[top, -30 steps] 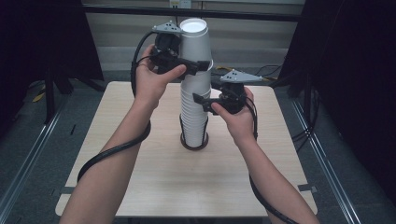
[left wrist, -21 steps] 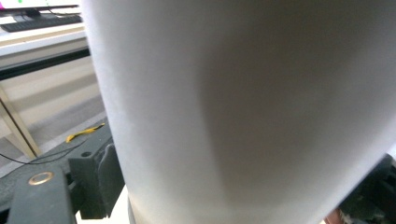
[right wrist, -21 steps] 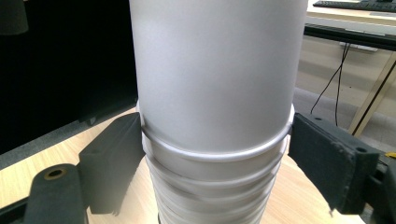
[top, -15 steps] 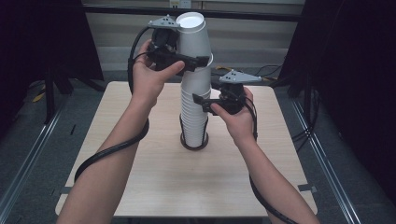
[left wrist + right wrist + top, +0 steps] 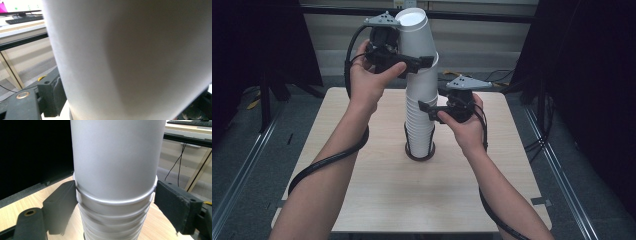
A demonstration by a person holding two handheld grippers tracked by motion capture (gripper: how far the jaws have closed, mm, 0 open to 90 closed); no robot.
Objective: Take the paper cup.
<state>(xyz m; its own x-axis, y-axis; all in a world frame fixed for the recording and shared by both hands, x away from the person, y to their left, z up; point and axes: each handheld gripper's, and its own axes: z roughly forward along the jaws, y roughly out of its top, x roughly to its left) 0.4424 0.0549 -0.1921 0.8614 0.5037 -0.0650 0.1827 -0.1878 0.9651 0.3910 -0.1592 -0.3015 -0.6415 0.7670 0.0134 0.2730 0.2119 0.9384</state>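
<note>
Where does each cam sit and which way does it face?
High view: above the person's side, facing forward and down on the table; both forearms, left gripper, right gripper.
Left gripper view: on the left gripper, facing the top cup close up; its jaws flank it.
Right gripper view: on the right gripper, facing the cup stack; both jaws alongside.
Shared: the white cups.

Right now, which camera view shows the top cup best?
The high view: the top cup shows whole, upside down, tilted off the stack. The left gripper view gives just its blurred white wall; the right gripper view shows cup walls and rims.
</note>
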